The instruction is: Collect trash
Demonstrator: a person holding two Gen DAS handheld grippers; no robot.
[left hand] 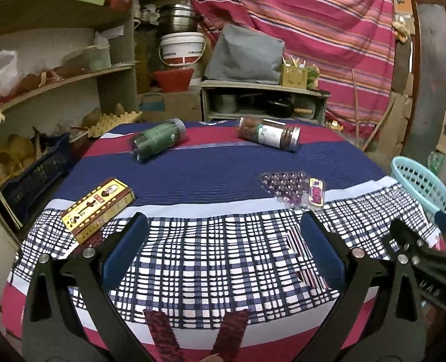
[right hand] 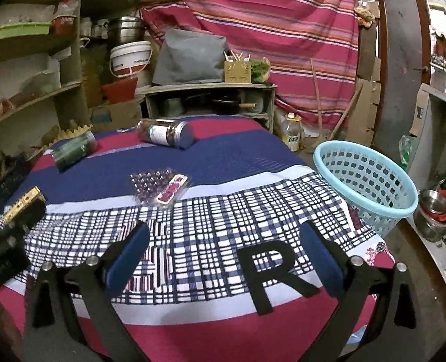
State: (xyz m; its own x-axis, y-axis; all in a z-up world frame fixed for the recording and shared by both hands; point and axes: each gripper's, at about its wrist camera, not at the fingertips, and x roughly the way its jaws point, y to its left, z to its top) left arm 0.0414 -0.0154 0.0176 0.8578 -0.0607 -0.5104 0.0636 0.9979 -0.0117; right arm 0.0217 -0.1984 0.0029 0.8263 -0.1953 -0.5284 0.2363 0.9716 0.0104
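Worktop (left hand: 223,163) draped in a striped and checked cloth, with trash lying on it. Two clear jars on their sides at the far end: a green-labelled jar (left hand: 158,138) to the left and a jar of brown contents (left hand: 268,134) to the right, well apart. One yellow printed box (left hand: 97,208) near the left edge. One clear blister tray of purple beads (left hand: 286,187), with a small purple-printed packet (left hand: 316,194) touching its right side. One light-blue perforated basket (right hand: 364,181) stands at the worktop's right edge. The checked near half lies bare. Left tongs (left hand: 223,241) and right tongs (right hand: 223,247) both gape wide over it, holding nothing.
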